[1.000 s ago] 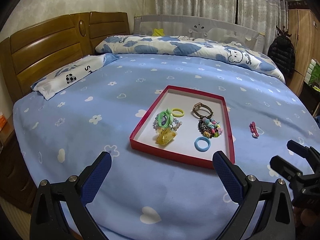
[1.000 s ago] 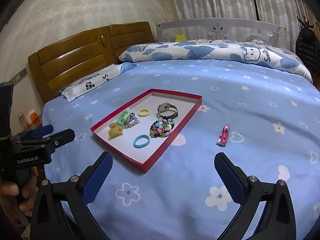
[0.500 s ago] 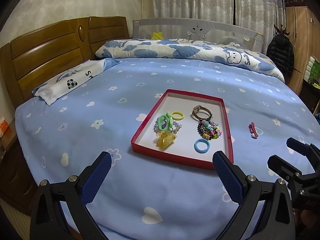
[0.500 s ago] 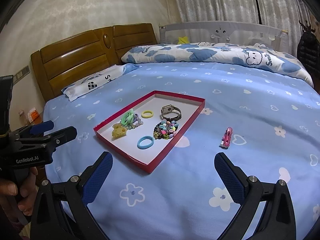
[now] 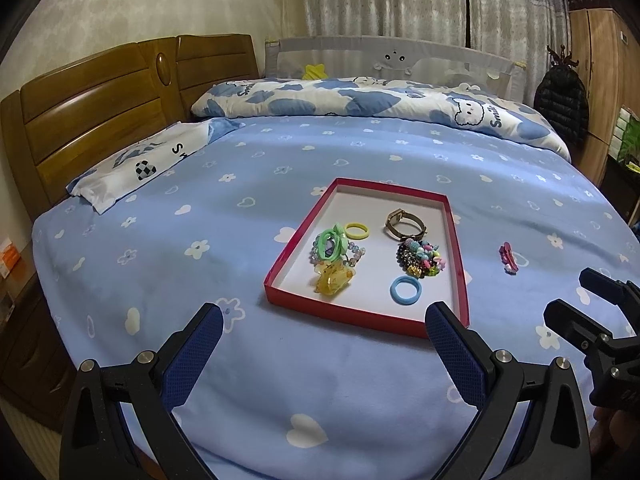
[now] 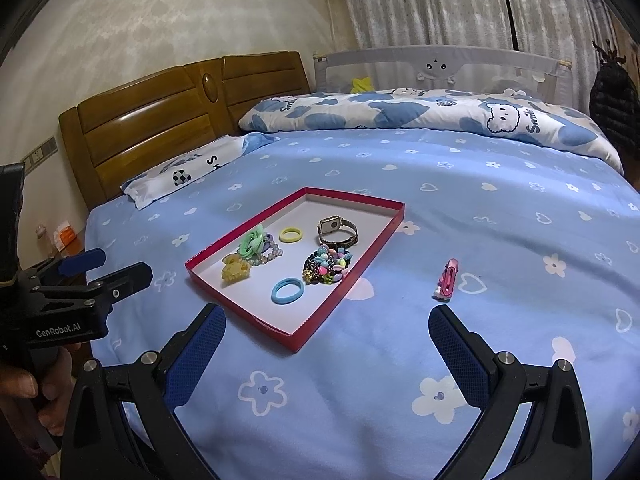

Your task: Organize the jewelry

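A red-rimmed tray [image 5: 298, 248] [image 6: 372, 248] lies on the blue bed. In it are a green hair tie [image 5: 332, 240], a yellow ring [image 5: 357, 231], a watch [image 5: 404, 222], a beaded bracelet [image 5: 422, 258], a yellow claw clip [image 5: 332, 280] and a blue hair tie [image 5: 405, 290] [image 6: 287, 290]. A pink hair clip [image 5: 508, 257] [image 6: 447, 280] lies on the sheet right of the tray. My left gripper [image 5: 320, 330] is open and empty before the tray's near edge. My right gripper [image 6: 326, 330] is open and empty, with the clip beyond its right finger.
A pillow [image 5: 144, 164] and the wooden headboard [image 5: 92, 112] are at the left. A rolled quilt [image 5: 360, 100] lies across the far side. A black coat [image 5: 562, 108] hangs at the right by a wardrobe. A bedside cabinet [image 6: 60, 240] stands at the left.
Both grippers have pulled back and risen slightly, so the tray looks smaller and lower in view. Both stay open and empty. Nothing on the bed has moved.
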Demonstrator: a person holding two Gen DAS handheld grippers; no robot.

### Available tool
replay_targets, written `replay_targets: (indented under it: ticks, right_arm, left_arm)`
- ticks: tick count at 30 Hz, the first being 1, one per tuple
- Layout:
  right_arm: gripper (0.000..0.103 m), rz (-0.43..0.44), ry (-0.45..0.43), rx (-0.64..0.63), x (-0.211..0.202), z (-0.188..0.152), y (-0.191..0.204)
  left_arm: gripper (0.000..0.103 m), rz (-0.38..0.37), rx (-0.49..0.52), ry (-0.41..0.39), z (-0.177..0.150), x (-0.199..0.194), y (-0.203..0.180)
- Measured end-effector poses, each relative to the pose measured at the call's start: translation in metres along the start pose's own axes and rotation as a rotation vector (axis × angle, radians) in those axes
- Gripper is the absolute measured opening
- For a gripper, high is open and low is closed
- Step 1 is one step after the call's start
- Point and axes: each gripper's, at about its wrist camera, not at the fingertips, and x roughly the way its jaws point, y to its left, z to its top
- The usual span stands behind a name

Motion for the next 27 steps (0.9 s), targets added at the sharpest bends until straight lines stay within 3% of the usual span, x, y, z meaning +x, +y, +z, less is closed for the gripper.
replay_targets:
  ticks: [27]
  right_arm:
    - [0.102, 0.007, -0.009, -0.004, -0.0050, 0.0038, 0.0037]
  left_arm:
    - [0.102, 0.001, 0.003, 0.005, -0.0001, 0.0022, 0.0036]
